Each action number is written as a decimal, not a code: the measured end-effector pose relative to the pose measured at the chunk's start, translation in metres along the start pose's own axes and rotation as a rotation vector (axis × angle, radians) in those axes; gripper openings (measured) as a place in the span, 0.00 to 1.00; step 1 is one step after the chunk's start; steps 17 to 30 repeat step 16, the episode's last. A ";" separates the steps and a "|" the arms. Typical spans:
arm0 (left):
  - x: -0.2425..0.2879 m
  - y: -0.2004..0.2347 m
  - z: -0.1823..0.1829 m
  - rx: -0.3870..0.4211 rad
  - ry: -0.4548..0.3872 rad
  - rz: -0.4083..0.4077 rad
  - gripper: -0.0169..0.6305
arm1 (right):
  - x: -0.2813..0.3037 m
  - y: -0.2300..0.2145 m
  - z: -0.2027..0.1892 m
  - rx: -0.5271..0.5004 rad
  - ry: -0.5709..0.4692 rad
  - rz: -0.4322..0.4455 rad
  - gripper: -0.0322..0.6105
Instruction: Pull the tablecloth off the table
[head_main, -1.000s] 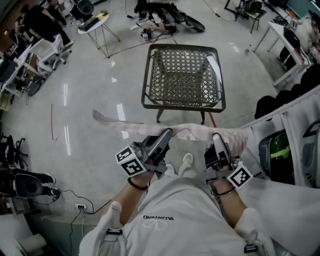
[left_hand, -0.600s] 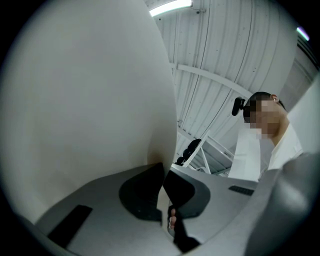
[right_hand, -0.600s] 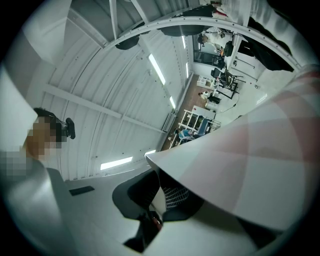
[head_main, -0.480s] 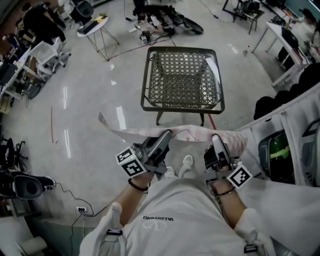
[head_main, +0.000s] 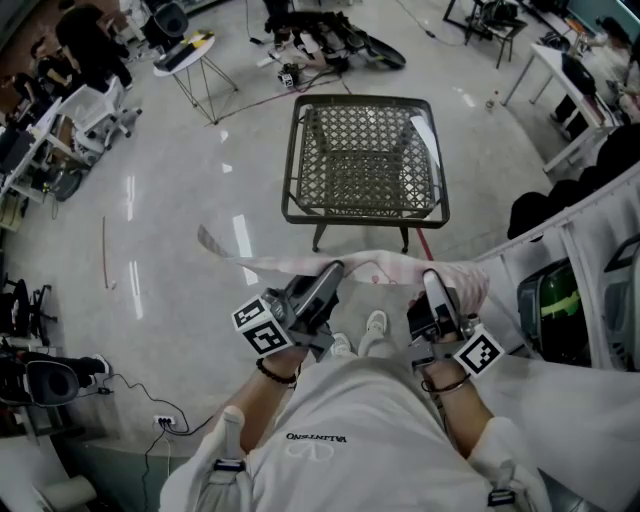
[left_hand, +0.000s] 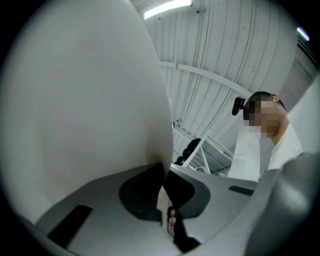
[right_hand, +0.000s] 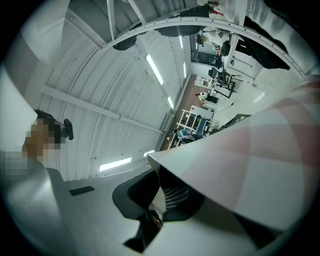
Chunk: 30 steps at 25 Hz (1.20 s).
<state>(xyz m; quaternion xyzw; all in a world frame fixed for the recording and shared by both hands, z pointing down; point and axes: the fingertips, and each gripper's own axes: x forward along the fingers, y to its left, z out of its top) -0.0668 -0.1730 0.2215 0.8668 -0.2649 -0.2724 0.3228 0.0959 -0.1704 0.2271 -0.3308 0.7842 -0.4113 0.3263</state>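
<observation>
The tablecloth (head_main: 385, 267), pale with faint pink checks, hangs in the air between my two grippers, off the table. Its loose left tail trails out over the floor. The table (head_main: 292, 190), a dark metal frame with a lattice top, stands bare just beyond it. My left gripper (head_main: 333, 268) is shut on the cloth's edge; in the left gripper view the tablecloth (left_hand: 75, 100) fills the left side and runs down between the closed jaws of the left gripper (left_hand: 163, 187). My right gripper (head_main: 433, 276) is shut on the other part. There the tablecloth (right_hand: 250, 165) folds over the right gripper (right_hand: 159, 192).
A small side table (head_main: 190, 48) stands far left. Office chairs (head_main: 90, 110) are at the left edge, a white desk (head_main: 560, 70) at the far right. Black gear (head_main: 330, 30) lies behind the table. A white frame (head_main: 585, 250) stands close on my right. Cables (head_main: 135, 390) cross the floor at the near left.
The cloth's loose left tail has drawn in a little toward the grippers and hangs lower. Both grippers have stayed where they were, still closed on the cloth.
</observation>
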 end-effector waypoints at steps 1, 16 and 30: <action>0.000 0.000 0.000 0.001 0.000 -0.001 0.03 | 0.000 0.000 0.000 0.000 0.001 -0.001 0.07; 0.002 0.001 -0.002 0.001 0.009 -0.003 0.03 | -0.001 0.000 0.001 -0.014 0.003 0.001 0.07; 0.002 0.001 -0.002 0.001 0.009 -0.003 0.03 | -0.001 0.000 0.001 -0.014 0.003 0.001 0.07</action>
